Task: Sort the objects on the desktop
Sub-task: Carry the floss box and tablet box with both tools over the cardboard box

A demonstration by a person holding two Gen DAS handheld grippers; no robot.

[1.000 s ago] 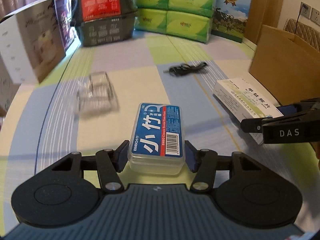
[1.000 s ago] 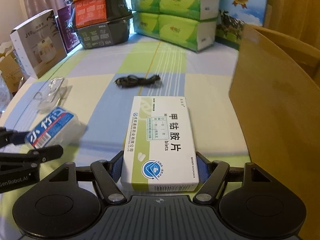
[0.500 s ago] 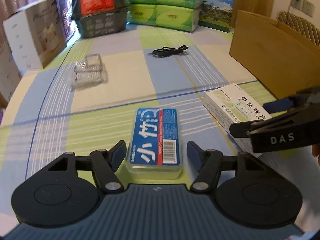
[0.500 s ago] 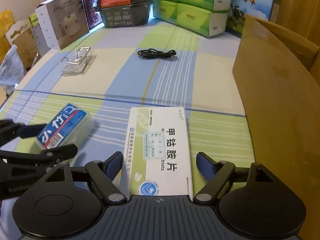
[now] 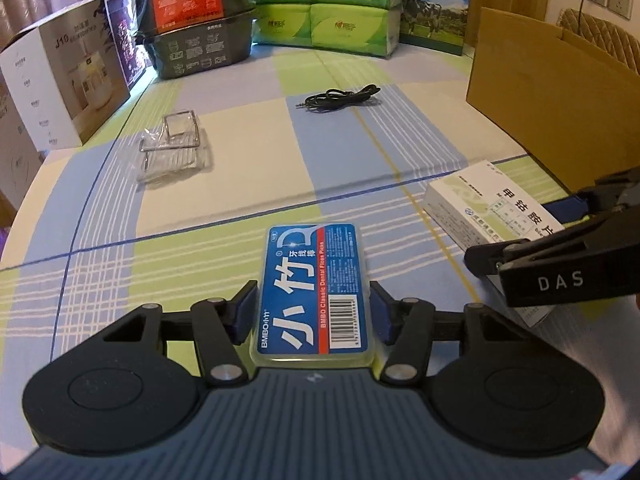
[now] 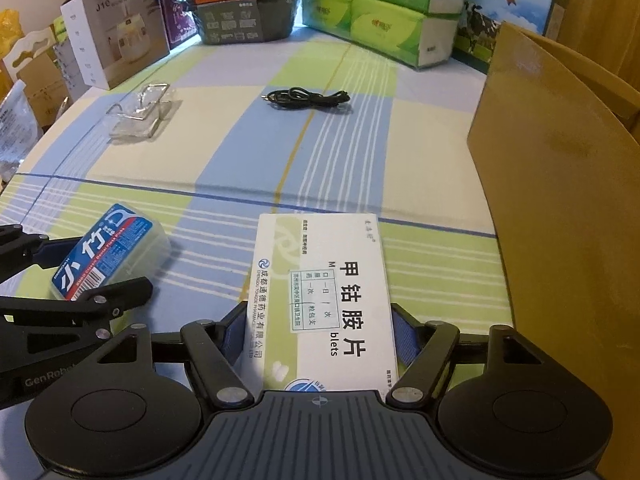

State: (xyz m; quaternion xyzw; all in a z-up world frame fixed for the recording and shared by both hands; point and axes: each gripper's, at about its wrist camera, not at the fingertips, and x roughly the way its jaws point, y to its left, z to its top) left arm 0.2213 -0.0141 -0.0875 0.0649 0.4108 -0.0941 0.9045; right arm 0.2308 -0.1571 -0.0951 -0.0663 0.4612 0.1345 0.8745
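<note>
Checked tablecloth (image 5: 224,248) — left fingers (image 5: 243,312) grasp floss box (image 5: 314,292), right fingers (image 6: 404,338) grasp medicine box (image 6: 324,300).

I see a counter (image 6: 352,152) covered in a checked cloth of blue, green and cream. On it lie a coiled black cable (image 6: 306,98) near the middle and a clear plastic holder (image 6: 140,114) to the left. Stacked green tissue packs (image 6: 384,20), a dark pan box (image 6: 248,20) and a white carton (image 6: 116,36) stand along the far edge. A brown cardboard box (image 6: 560,184) stands at the right.
</note>
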